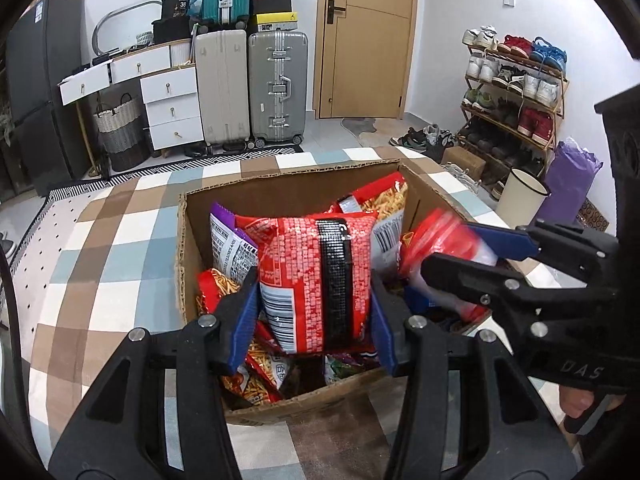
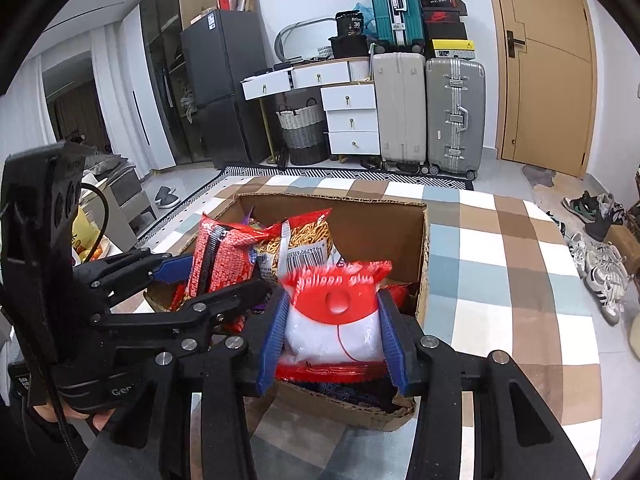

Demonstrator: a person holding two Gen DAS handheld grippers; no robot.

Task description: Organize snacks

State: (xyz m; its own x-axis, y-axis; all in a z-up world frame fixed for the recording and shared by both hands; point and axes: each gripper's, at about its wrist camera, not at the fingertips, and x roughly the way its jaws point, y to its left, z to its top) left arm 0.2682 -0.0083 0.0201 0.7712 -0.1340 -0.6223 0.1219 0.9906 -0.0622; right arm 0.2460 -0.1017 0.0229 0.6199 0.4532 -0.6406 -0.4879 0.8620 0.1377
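left claw clamped on red noodle pack, right claw clamped on red-white bag, both over cardboard box, frame centre.

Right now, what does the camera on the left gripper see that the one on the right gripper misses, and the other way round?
Only the left wrist view shows the wooden shoe rack, cream bin and purple bag. Only the right wrist view shows the dark grey fridge. Both show the cardboard box on the checked cloth, the left gripper holding a red printed packet, and the right gripper holding a red-and-white bag.
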